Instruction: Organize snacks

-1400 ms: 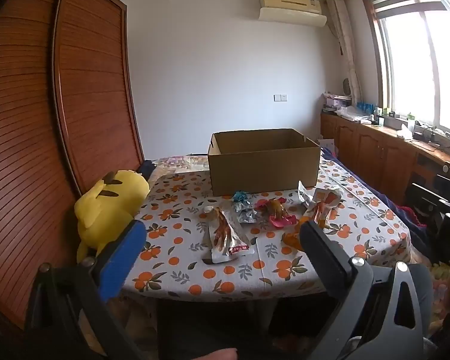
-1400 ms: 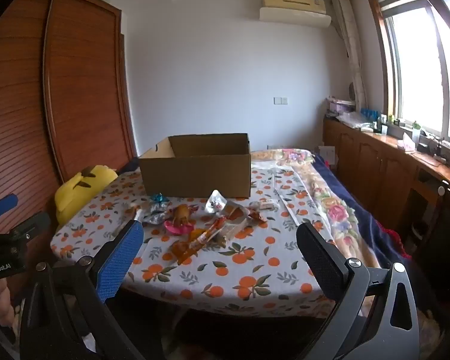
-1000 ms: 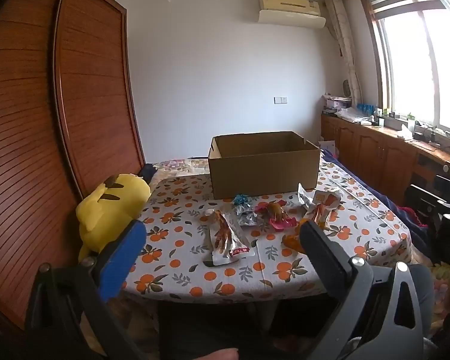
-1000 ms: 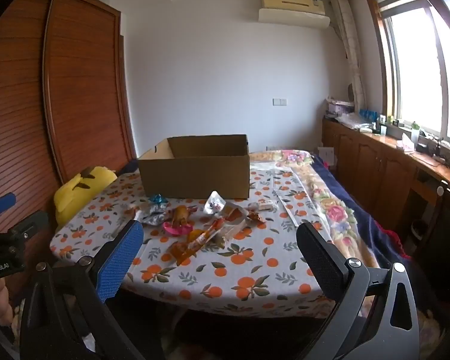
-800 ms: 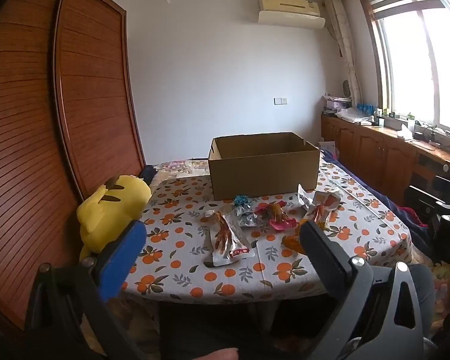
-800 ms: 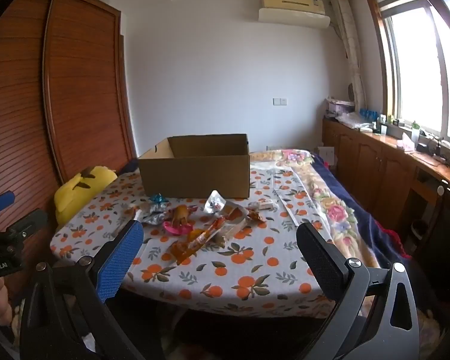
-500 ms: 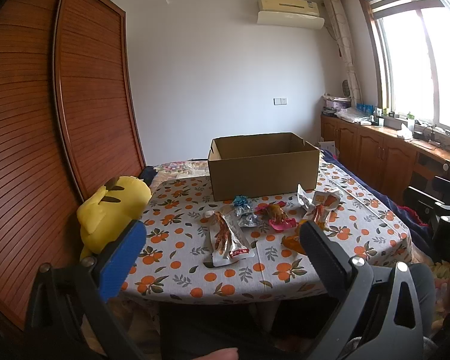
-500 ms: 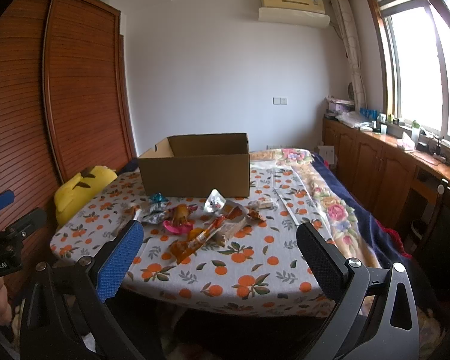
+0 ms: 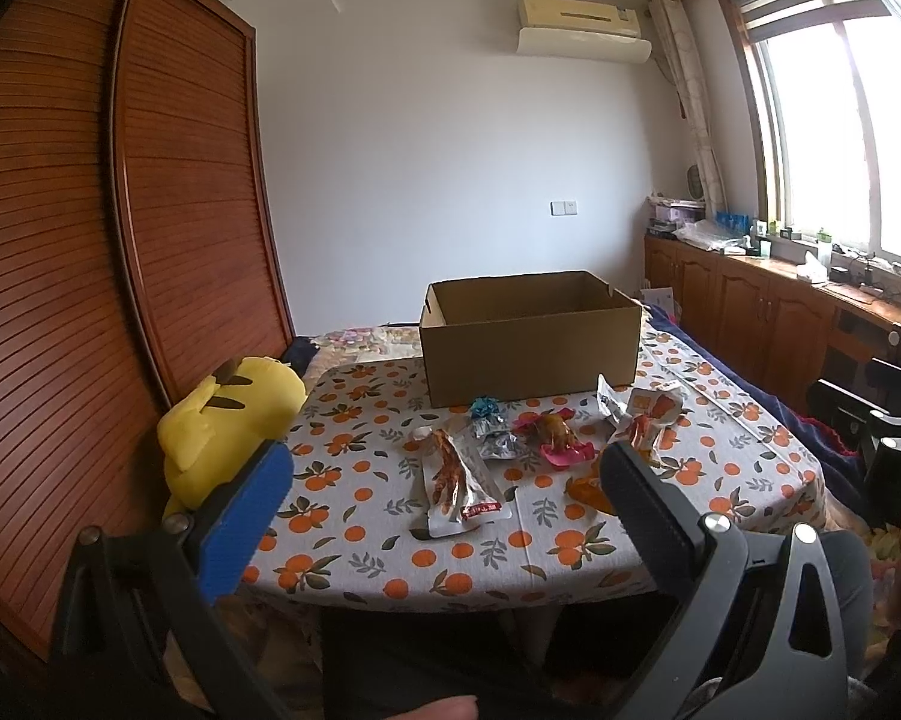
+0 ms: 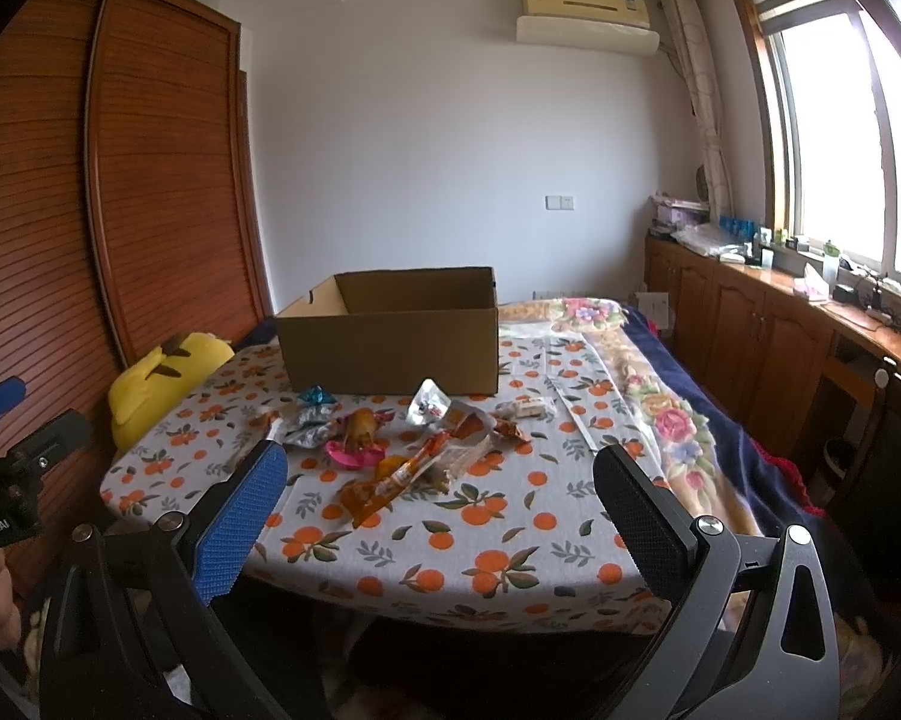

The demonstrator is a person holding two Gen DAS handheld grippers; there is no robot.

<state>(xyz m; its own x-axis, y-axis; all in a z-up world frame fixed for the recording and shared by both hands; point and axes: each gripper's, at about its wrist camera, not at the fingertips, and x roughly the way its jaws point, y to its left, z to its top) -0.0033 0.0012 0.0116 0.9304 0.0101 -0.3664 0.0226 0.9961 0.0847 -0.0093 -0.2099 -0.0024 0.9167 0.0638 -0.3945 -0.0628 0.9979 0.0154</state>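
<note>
Several snack packets lie on a table with an orange-print cloth (image 9: 354, 516): a clear chicken-feet packet (image 9: 456, 483), a silver packet with a teal twist (image 9: 491, 435), a pink packet (image 9: 555, 444) and an orange one (image 10: 390, 483). An open cardboard box (image 9: 528, 339) stands behind them; it also shows in the right wrist view (image 10: 390, 336). My left gripper (image 9: 444, 474) is open and empty, held off the table's near edge. My right gripper (image 10: 438, 480) is open and empty, also short of the table.
A yellow plush toy (image 9: 228, 414) sits at the table's left edge by a wooden sliding wardrobe (image 9: 90, 270). A bed with a floral blanket (image 10: 660, 396) lies to the right, then wooden cabinets (image 10: 768, 330) under a window.
Both views have shifted only slightly; the left view has risen a little. Nothing on the table has moved and both grippers stay open.
</note>
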